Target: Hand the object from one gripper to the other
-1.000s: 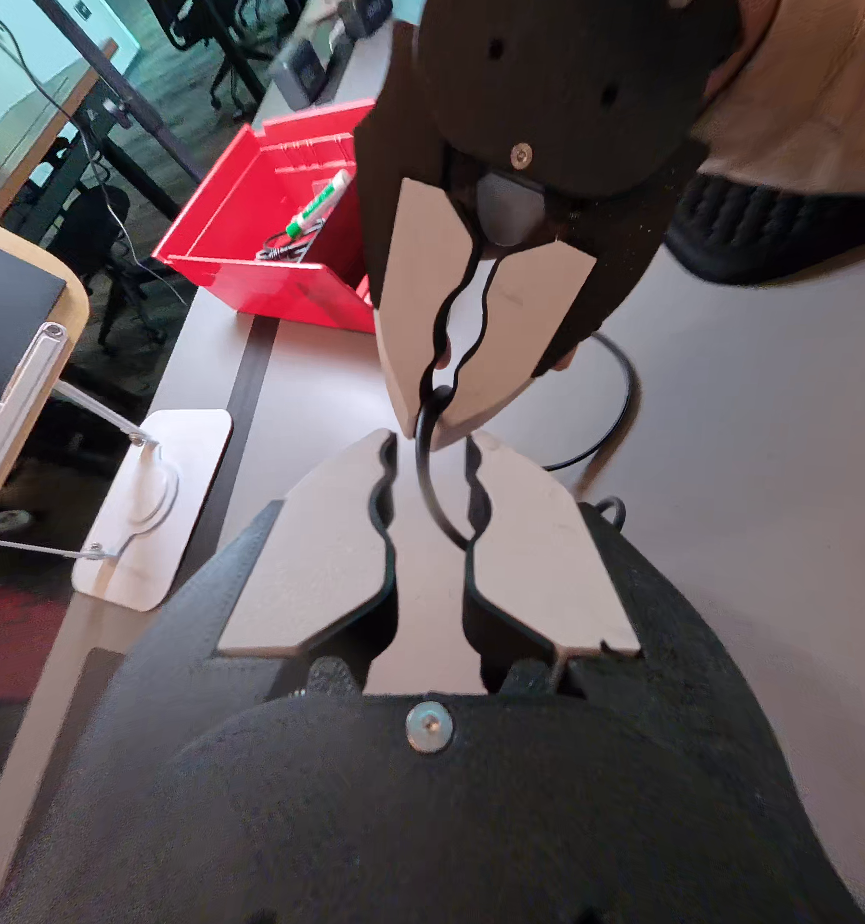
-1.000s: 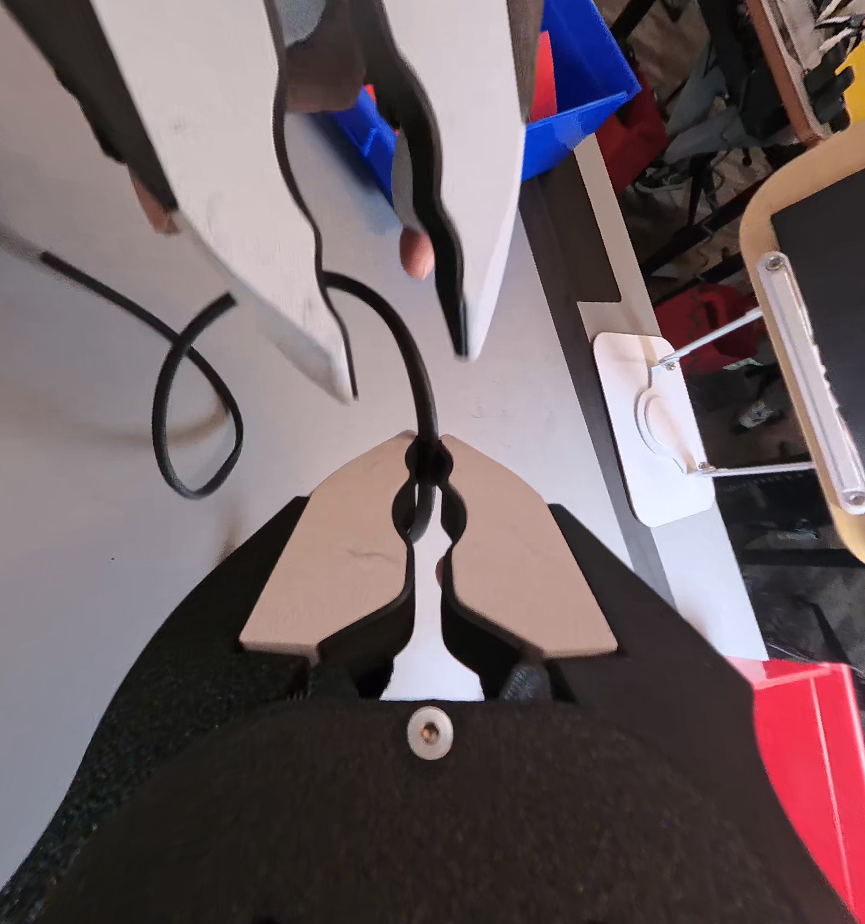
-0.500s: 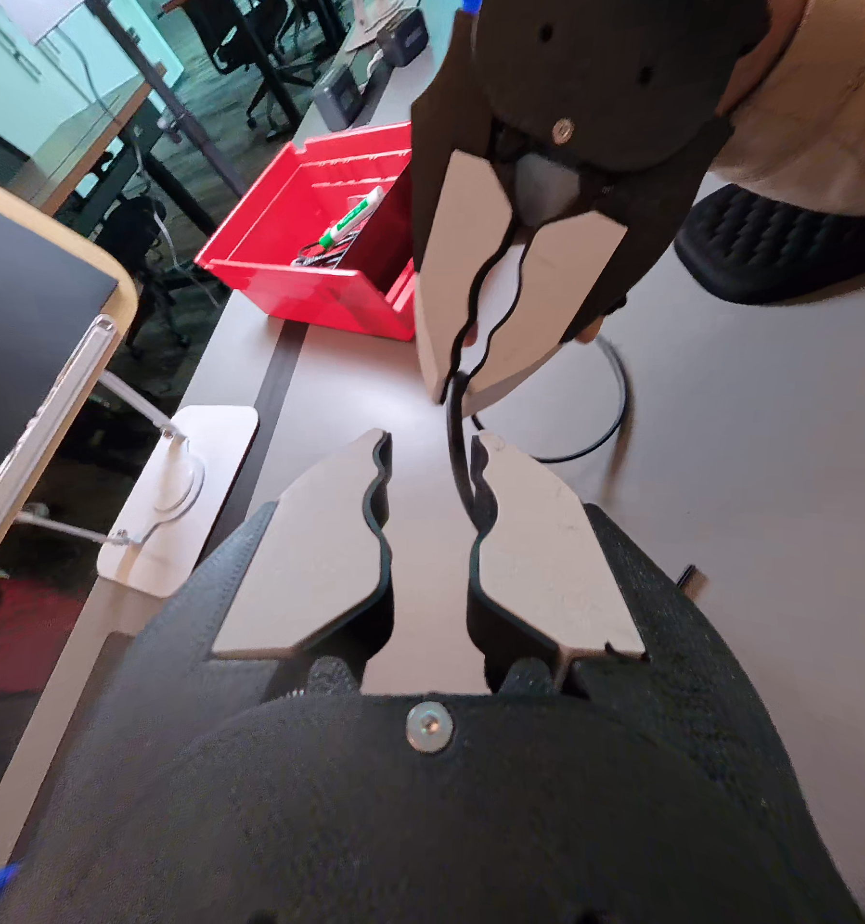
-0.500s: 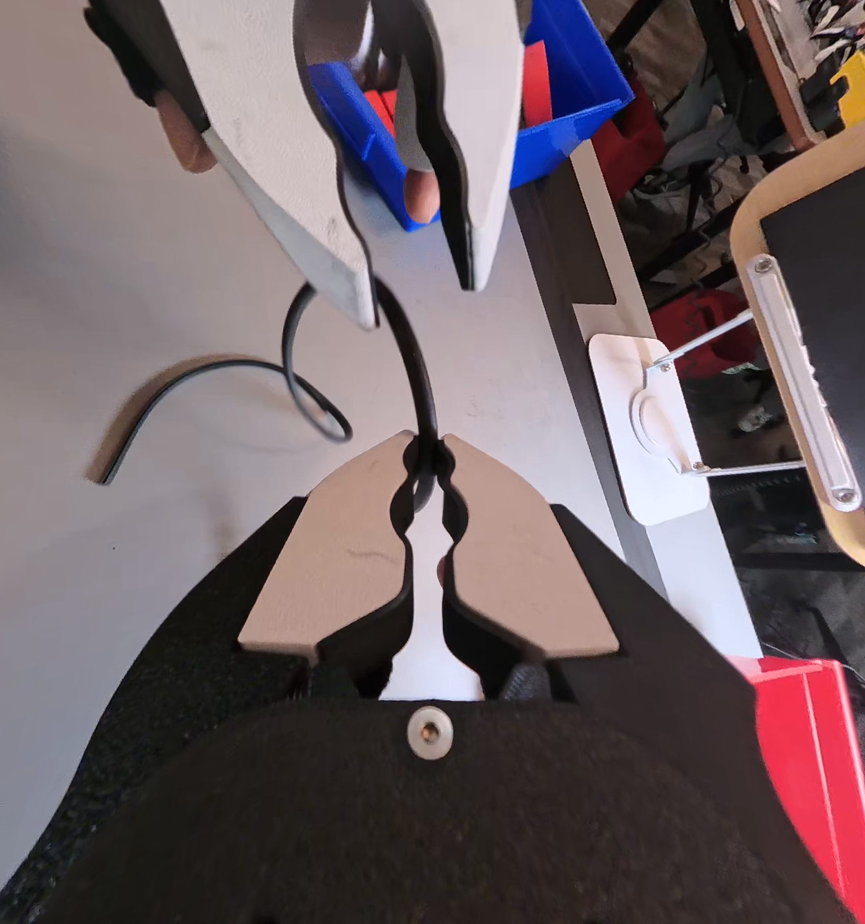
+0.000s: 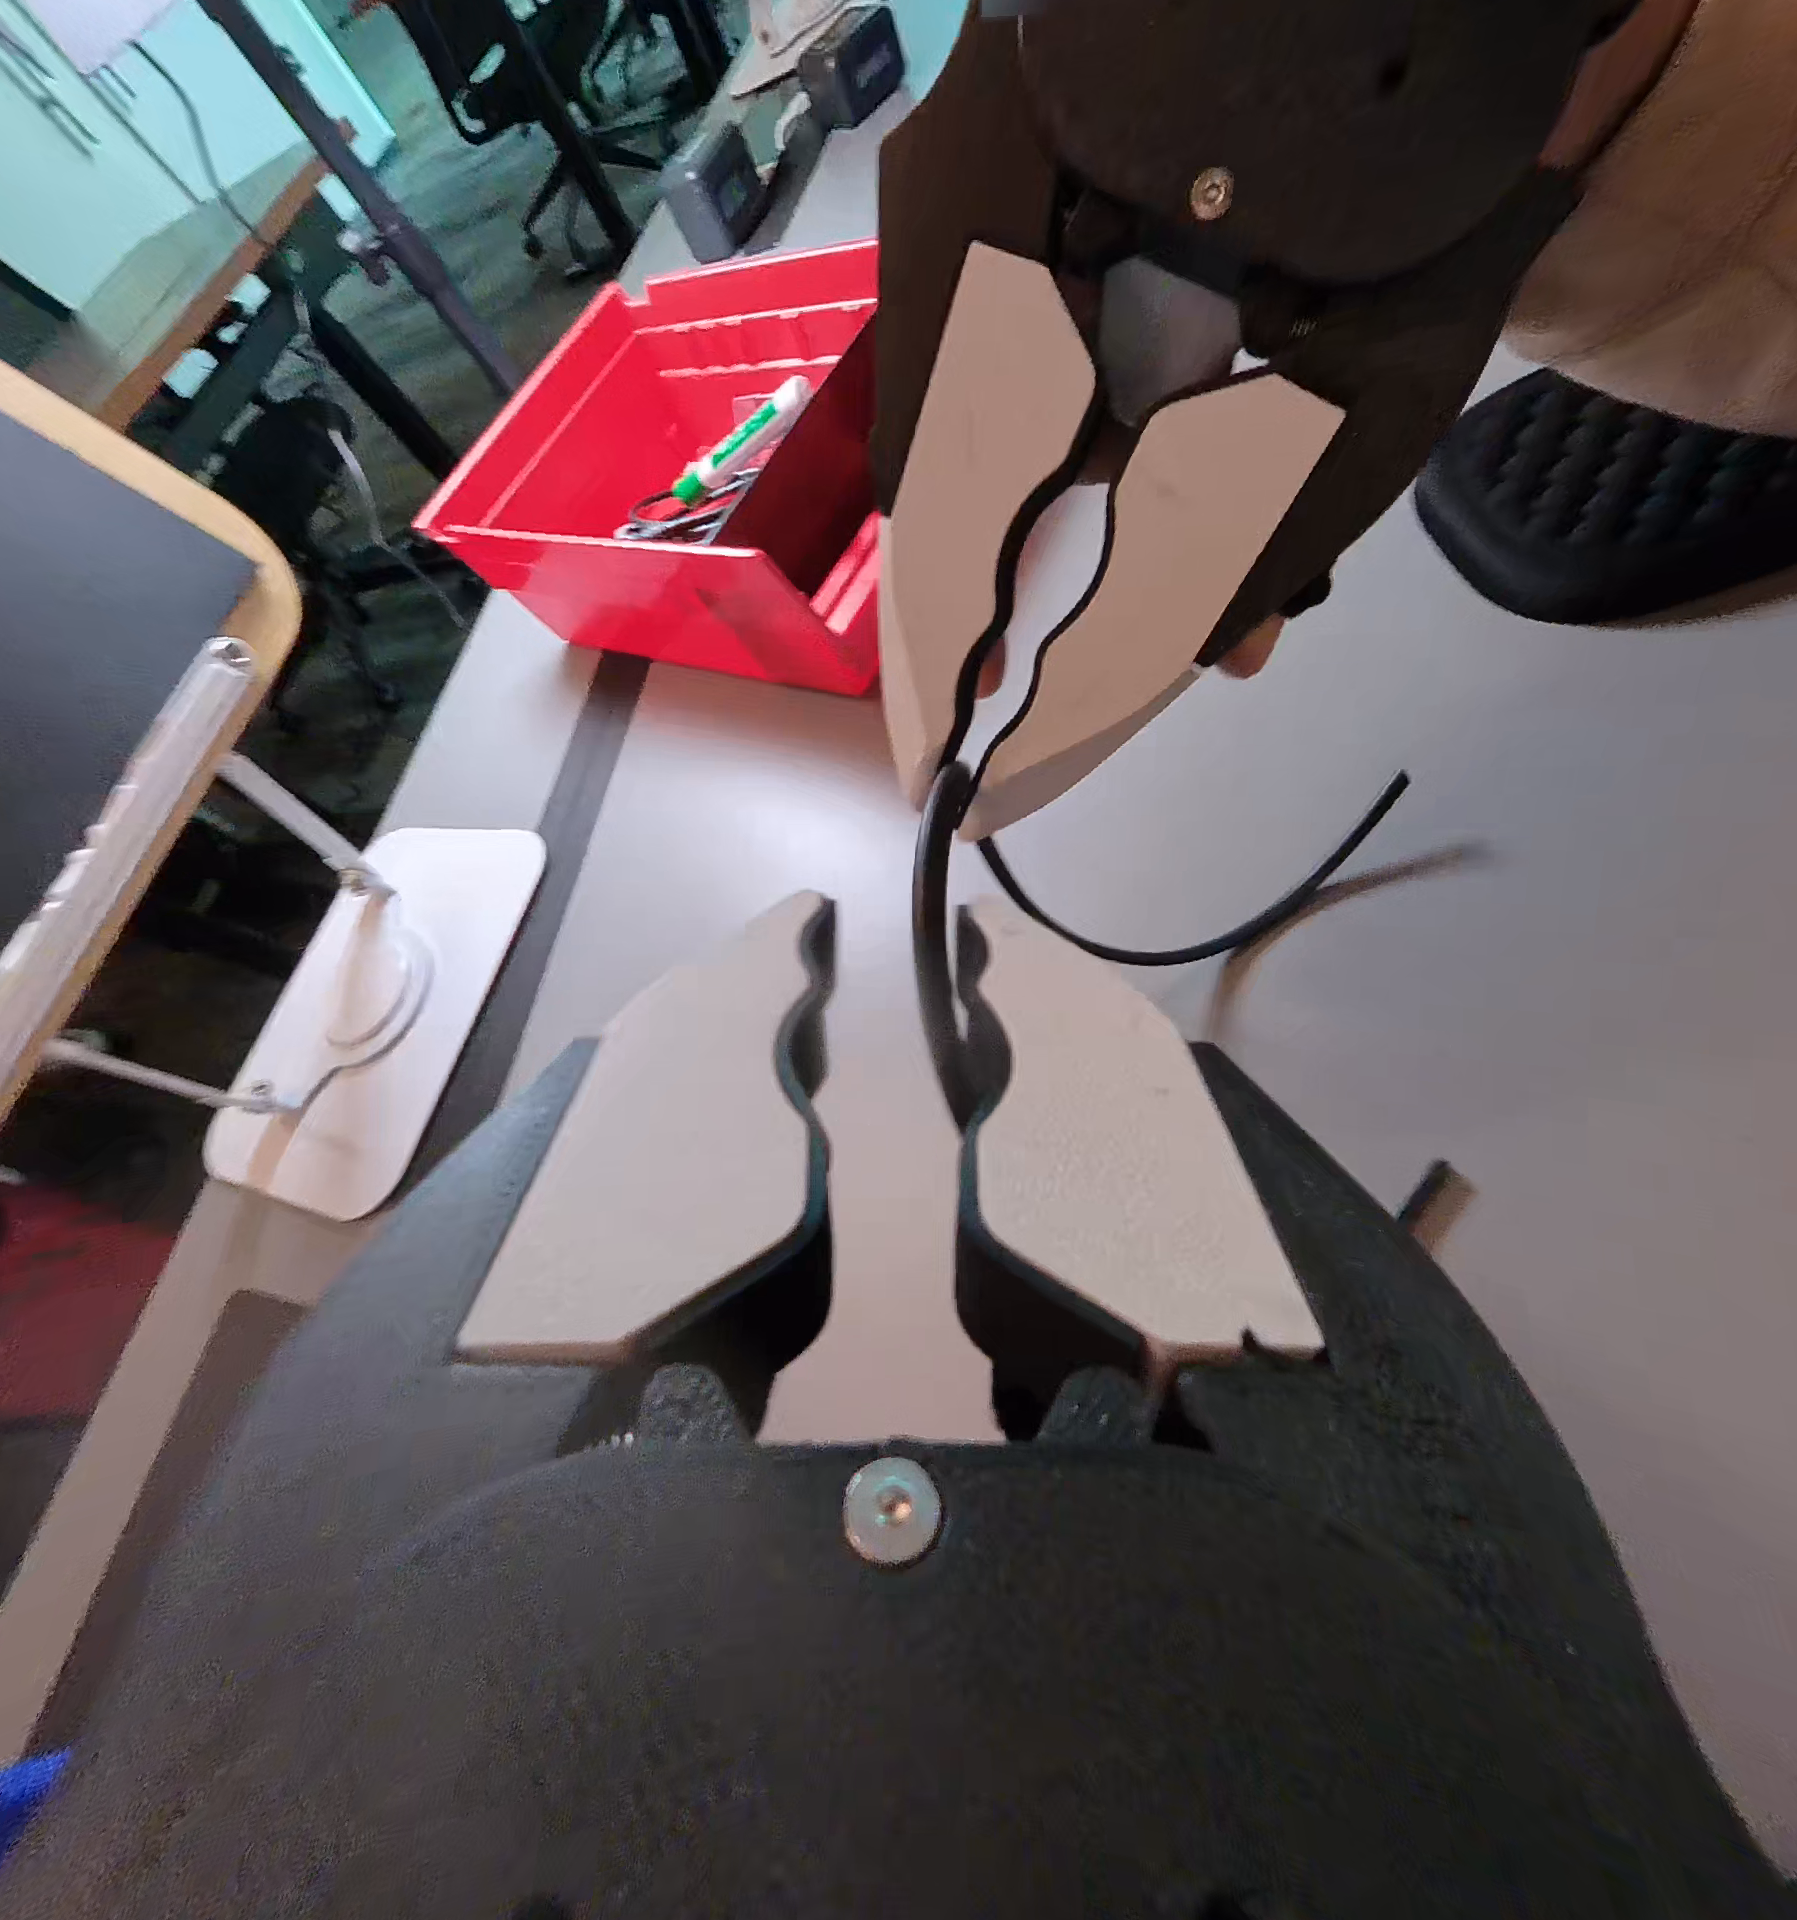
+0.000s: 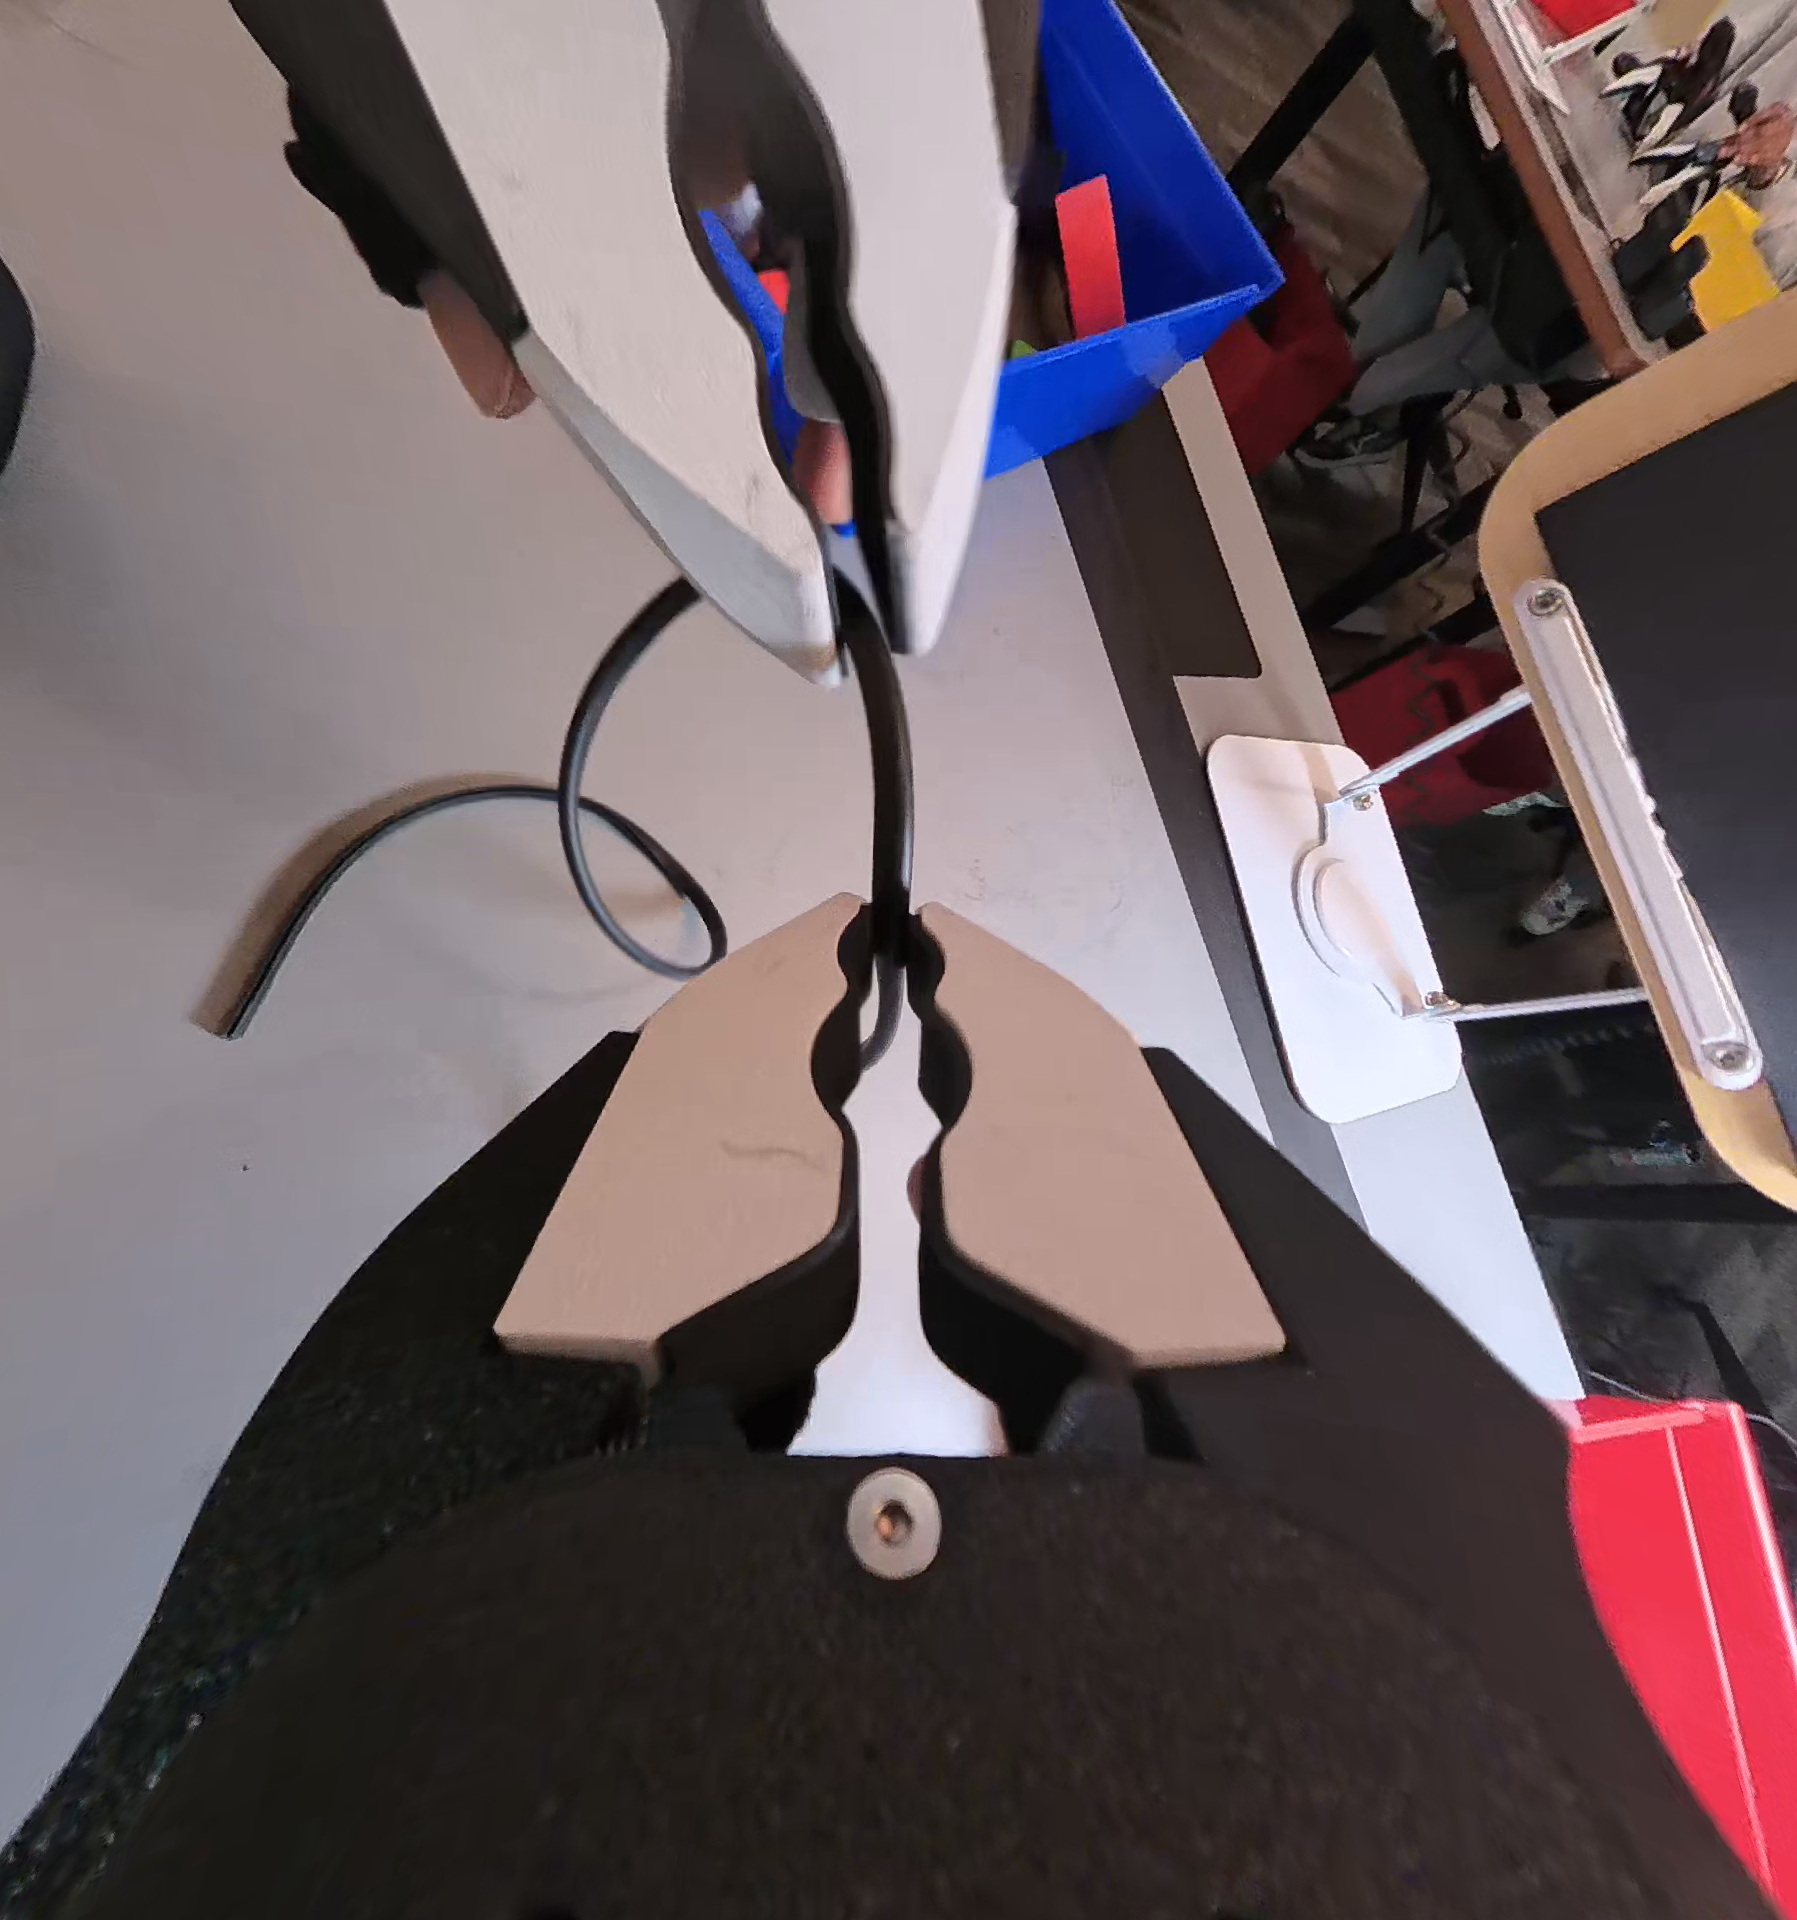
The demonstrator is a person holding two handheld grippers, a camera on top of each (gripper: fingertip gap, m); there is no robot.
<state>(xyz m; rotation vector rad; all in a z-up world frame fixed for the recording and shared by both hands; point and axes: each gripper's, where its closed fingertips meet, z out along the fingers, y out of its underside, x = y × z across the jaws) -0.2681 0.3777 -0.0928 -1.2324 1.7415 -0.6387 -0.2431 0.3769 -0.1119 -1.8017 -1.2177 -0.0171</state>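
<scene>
Each camera sat close behind its own fingers, looking down along them at the grey table (image 5: 1496, 1091). The left view faced toward the far end with the red bin (image 5: 603, 582); the right view faced the opposite way, toward the blue bin (image 6: 1164, 343). Both shared the cable (image 5: 930, 935) stretched between the tips, the table's side edge, and the white plate (image 6: 1330, 935) there.
</scene>
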